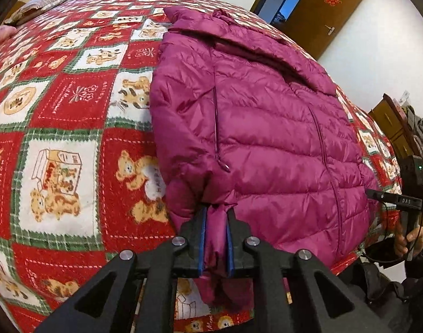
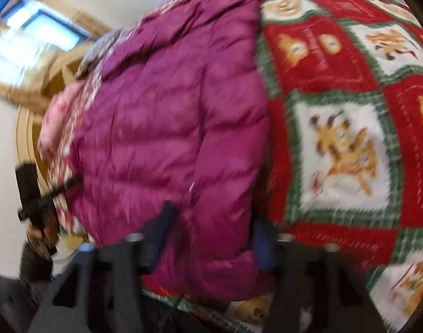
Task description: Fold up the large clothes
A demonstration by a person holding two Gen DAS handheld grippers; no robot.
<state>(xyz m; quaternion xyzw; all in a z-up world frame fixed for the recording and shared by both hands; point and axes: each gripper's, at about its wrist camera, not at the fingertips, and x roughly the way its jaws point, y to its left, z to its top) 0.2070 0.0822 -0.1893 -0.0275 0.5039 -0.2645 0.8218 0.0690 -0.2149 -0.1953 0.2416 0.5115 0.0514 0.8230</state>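
Note:
A magenta quilted puffer jacket (image 1: 261,127) lies on the bed, its collar at the far end and its hem toward me. My left gripper (image 1: 216,212) is shut on a bunched corner of the jacket's hem at its left bottom. In the blurred right wrist view the same jacket (image 2: 167,127) fills the middle. My right gripper (image 2: 214,222) is open, its jaws wide apart on either side of the jacket's near hem; I cannot tell whether they touch the fabric. The right gripper also shows in the left wrist view (image 1: 391,198), at the jacket's right edge.
The bed is covered by a red, white and green blanket with teddy bears (image 1: 61,127). A pillow (image 1: 39,2) lies at the far left corner. A brown door (image 1: 322,8) and a wooden cabinet (image 1: 391,127) stand beyond the bed on the right.

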